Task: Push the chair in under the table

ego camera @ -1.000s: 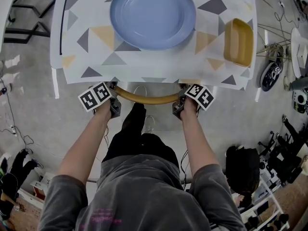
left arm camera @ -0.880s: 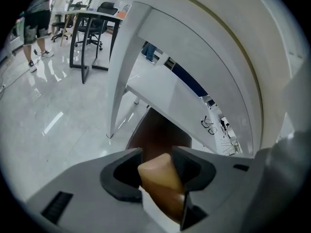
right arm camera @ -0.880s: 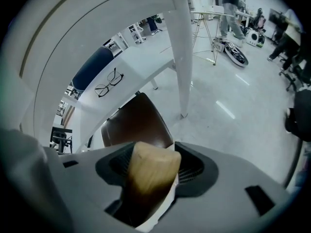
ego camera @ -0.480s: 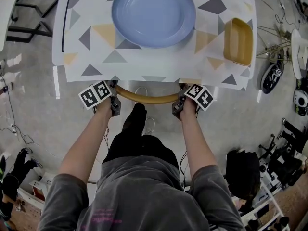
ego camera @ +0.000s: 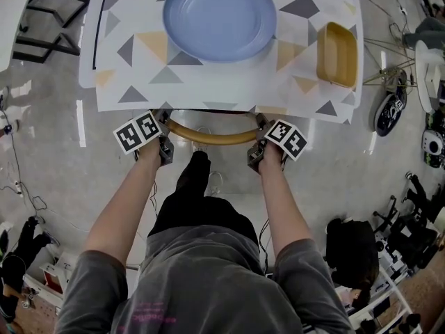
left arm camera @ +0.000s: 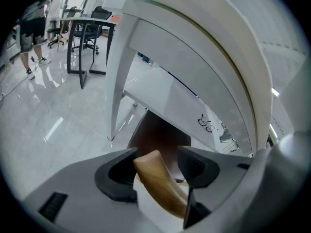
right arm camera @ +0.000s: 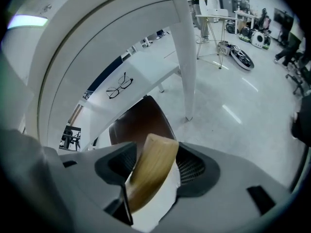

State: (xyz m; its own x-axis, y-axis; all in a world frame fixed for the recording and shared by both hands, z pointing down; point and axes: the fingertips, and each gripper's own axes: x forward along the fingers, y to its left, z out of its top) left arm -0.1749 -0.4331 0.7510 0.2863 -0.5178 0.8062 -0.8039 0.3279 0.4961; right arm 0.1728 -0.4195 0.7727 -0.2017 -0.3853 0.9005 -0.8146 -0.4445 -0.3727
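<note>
Chair with a curved tan wooden backrest (ego camera: 212,137) sits tucked under the near edge of the white table (ego camera: 86,54). Left gripper (left arm camera: 155,165) and right gripper (right arm camera: 151,165) have just been opening, and the backrest now lies loose between their spread jaws. I'd say draw both clear evenly, so neither drags it back out.

This is a lab-like workroom in an open office. Around the cloth-covered desk (ego camera: 87,61), the polished grey floor (ego camera: 49,152) carries loose cables (ego camera: 19,179), a tripod (ego camera: 395,68) and black gear (ego camera: 410,228). Behind it, black-framed tables (left arm camera: 87,35) and office chairs (left arm camera: 99,14) stand where a person (left arm camera: 31,28) walks.
</note>
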